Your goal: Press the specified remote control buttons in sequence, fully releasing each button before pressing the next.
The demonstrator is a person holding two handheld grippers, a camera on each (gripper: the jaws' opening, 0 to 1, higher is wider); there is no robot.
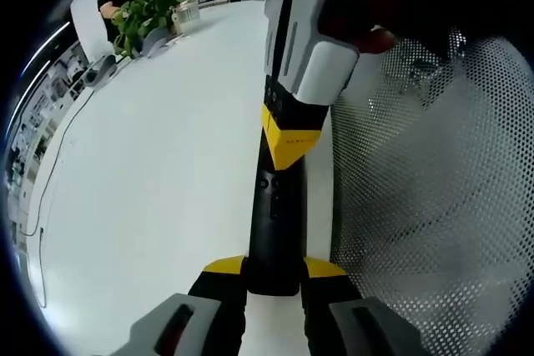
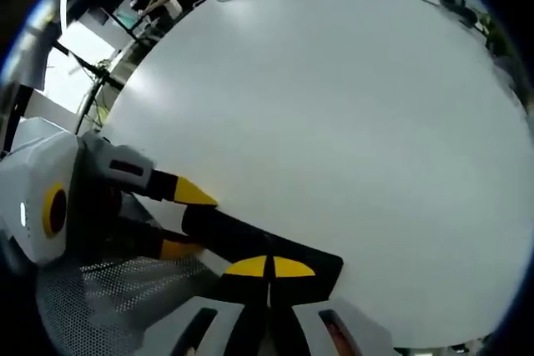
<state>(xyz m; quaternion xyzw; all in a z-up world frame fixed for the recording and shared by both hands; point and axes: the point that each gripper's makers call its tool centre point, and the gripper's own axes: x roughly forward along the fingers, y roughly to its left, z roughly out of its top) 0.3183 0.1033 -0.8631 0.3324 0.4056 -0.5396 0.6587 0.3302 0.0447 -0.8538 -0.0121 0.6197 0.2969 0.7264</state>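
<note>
Left gripper (image 1: 274,277) clamped on remote's (image 1: 273,214) near end, lower centre, over white table (image 1: 150,189). Right gripper (image 2: 269,267) tips pinched together, touching remote (image 2: 250,243) at frame bottom.

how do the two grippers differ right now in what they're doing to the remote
The left gripper holds the near end of the black remote between its jaws, gripping it from the sides. The right gripper has its jaws shut tip to tip, with nothing between them, and its tips press down on the remote's face. In the right gripper view, the left gripper comes in from the side while the right gripper points down. Both have yellow tips and both touch the remote.
</note>
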